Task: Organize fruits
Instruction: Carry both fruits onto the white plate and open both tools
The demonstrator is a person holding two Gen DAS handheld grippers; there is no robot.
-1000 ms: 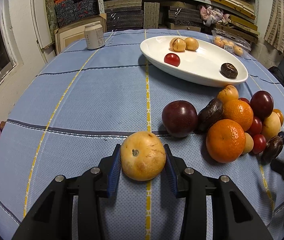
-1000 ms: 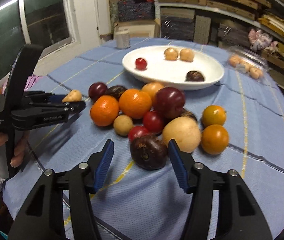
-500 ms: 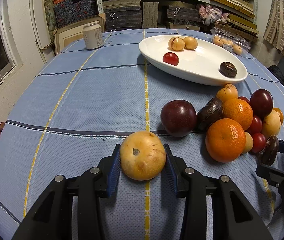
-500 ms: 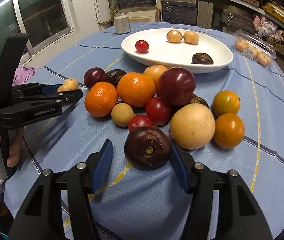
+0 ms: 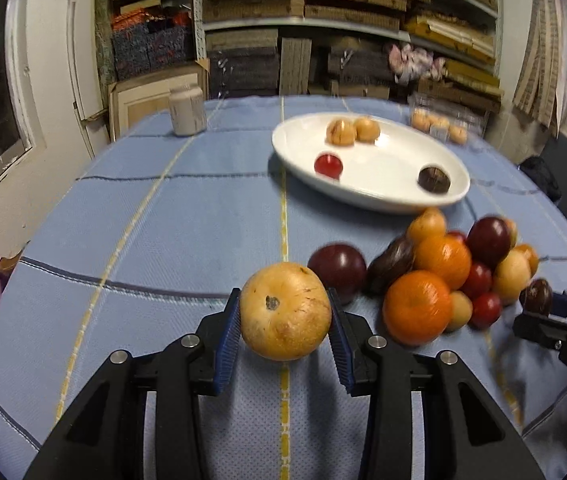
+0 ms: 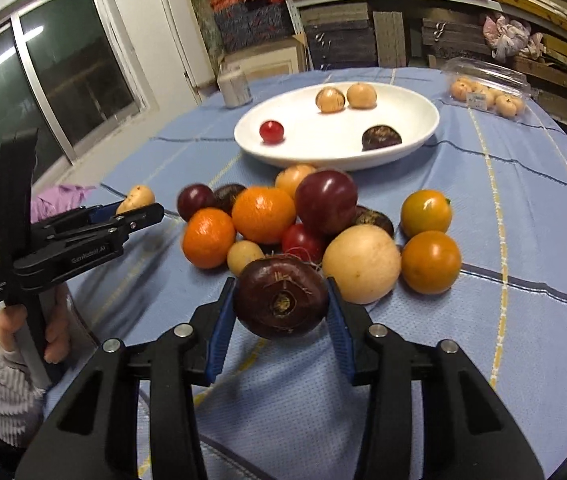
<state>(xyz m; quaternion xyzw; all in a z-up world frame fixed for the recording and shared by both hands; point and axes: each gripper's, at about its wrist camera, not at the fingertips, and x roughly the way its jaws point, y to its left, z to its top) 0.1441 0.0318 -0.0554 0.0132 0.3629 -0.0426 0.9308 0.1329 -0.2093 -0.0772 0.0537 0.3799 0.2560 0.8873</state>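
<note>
My left gripper [image 5: 285, 312] is shut on a tan round fruit [image 5: 285, 312] and holds it above the blue cloth. My right gripper [image 6: 281, 306] is shut on a dark purple fruit [image 6: 281, 306], lifted just in front of the fruit pile [image 6: 283, 216]. The pile holds oranges, dark plums, red and tan fruits. A white oval plate [image 6: 411, 136] behind it holds a red fruit [image 6: 271, 131], two tan fruits and a dark fruit [image 6: 381, 138]. The plate also shows in the left wrist view [image 5: 383, 200]. The left gripper shows at the left in the right wrist view [image 6: 139, 210].
A white jar [image 5: 186, 110] stands at the table's far left. A clear plastic box of small tan fruits [image 6: 487, 92] lies at the far right. Shelves of stacked boards stand behind the table. Two yellow-orange fruits [image 6: 427, 240] lie right of the pile.
Both grippers have risen off the cloth with their fruits. The right gripper closed on the dark purple fruit and lifted it; the left one lifted the tan fruit.
</note>
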